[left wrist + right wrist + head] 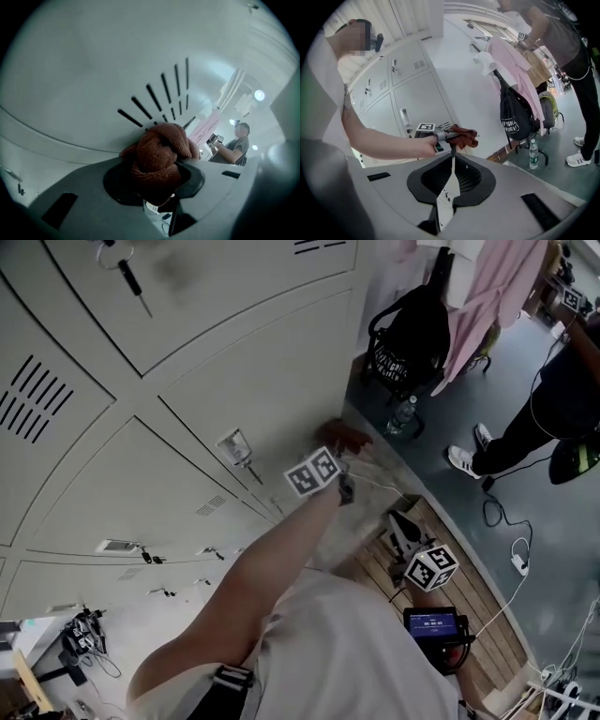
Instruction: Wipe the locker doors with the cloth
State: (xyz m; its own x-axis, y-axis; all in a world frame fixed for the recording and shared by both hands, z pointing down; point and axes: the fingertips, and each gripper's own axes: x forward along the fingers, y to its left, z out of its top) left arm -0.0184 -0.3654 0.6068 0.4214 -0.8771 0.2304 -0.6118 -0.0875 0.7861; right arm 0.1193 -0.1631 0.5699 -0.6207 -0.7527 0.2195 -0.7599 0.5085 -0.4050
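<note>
Left gripper [157,180] is pinching the bunched brown cloth [158,147] at its tips, right up at the locker door [84,65], vent slots [161,96] just beyond. Mid-wipe I'd say; next needs steady pressure sweeping across. Right gripper [452,154], jaws pressed together on nothing, hangs back.

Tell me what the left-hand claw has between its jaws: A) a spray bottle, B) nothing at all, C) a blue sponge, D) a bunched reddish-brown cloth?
D: in the left gripper view the left gripper has its jaws clamped on a bunched reddish-brown cloth, close to the vent slits of a locker door.
</note>
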